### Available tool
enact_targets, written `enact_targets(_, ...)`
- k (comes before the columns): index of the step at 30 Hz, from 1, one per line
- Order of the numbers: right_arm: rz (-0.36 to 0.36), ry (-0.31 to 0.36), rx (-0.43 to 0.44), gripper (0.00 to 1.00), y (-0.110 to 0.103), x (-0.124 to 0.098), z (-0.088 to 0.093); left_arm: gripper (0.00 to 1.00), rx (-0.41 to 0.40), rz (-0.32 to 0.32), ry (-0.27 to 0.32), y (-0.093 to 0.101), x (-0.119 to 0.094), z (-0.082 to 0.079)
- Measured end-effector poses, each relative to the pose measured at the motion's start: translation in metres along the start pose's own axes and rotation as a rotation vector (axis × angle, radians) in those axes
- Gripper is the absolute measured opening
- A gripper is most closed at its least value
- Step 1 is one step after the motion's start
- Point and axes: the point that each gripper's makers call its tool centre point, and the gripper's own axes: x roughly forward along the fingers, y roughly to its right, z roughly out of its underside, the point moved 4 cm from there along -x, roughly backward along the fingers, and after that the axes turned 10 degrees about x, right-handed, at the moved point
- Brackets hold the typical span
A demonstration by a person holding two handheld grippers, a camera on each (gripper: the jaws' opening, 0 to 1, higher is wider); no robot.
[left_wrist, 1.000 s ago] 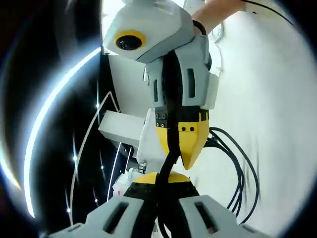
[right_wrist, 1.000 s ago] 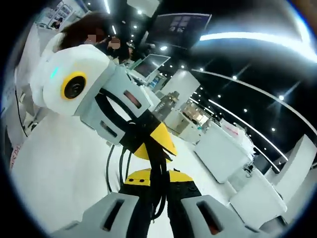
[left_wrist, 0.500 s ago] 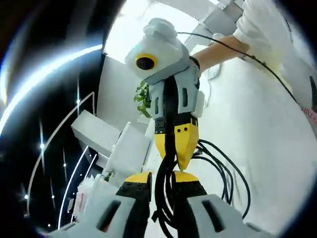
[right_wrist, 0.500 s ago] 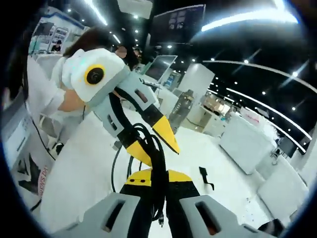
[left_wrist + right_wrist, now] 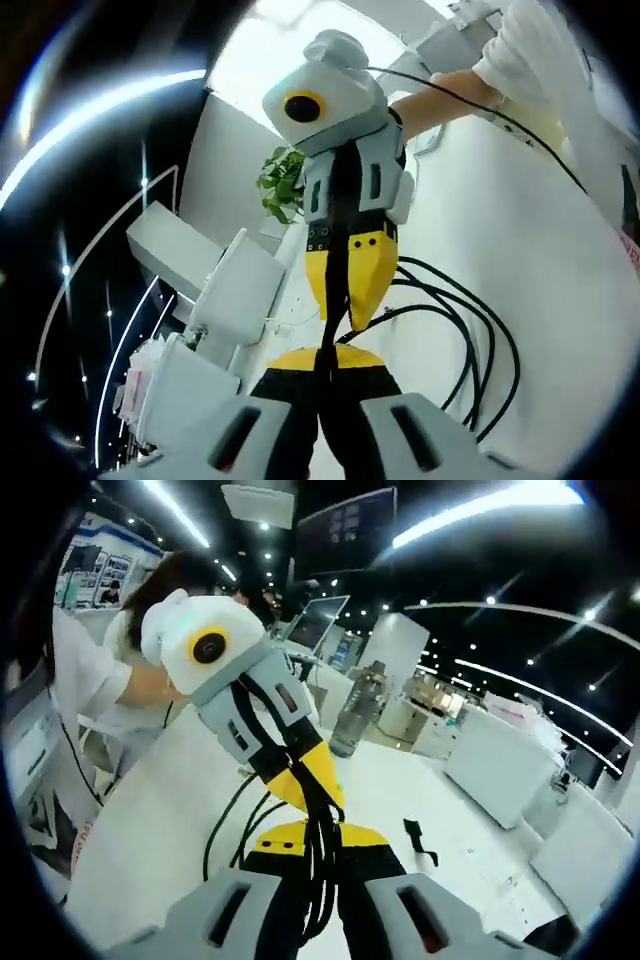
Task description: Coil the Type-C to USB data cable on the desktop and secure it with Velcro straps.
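The black data cable (image 5: 487, 345) is gathered into several loops that hang over the white table (image 5: 545, 250). My left gripper (image 5: 325, 365) is shut on the bundled strands at the bottom of the left gripper view. Just above it, my right gripper (image 5: 350, 300) points down with its yellow jaws shut on the same bundle. In the right gripper view, the right gripper (image 5: 315, 842) holds the strands and the left gripper (image 5: 312, 788) meets it from the upper left; cable loops (image 5: 222, 830) sag to the left. A black Velcro strap (image 5: 420, 842) lies on the table to the right.
A person in a white sleeve (image 5: 95, 685) stands close at the left of the table (image 5: 140, 820). A clear bottle (image 5: 360, 712) stands behind the grippers. White boxes (image 5: 235, 290) and a green plant (image 5: 280, 185) sit by the table's far edge.
Half a second ago the left gripper's jaws stood a little apart around the strands; now they are together on them. Both views have shifted and the loops hang wider.
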Motion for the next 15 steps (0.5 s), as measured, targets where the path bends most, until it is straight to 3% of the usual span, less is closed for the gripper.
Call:
enact_targets(3, -0.006, 0.073, 0.141, 0.20, 0.024, -0.010, -0.002, 0.04, -0.005, -0.034, -0.005, -0.003, -0.001, 0.006)
enact_targets(4, 0.045, 0.111, 0.165, 0.18, 0.038, -0.015, -0.003, 0.04, 0.001, -0.040, -0.013, -0.003, -0.002, 0.008)
enact_targets(7, 0.068, 0.211, 0.288, 0.18, 0.063, -0.025, -0.004, 0.04, 0.008, -0.052, -0.017, -0.002, -0.006, 0.013)
enact_targets(9, 0.100, 0.136, 0.254, 0.18, 0.077, -0.022, 0.011, 0.04, 0.012, -0.062, -0.008, -0.002, -0.007, 0.013)
enact_targets(11, 0.163, -0.024, 0.181, 0.21, 0.091, -0.006, 0.041, 0.04, 0.023, -0.070, -0.002, -0.002, -0.008, 0.012)
enact_targets(13, 0.129, -0.087, 0.202, 0.23, 0.090, 0.010, 0.057, 0.04, 0.031, -0.073, -0.001, -0.002, -0.009, 0.010)
enact_targets(15, 0.064, -0.094, 0.256, 0.27, 0.080, 0.025, 0.065, 0.04, 0.047, -0.079, -0.003, -0.002, -0.009, 0.008)
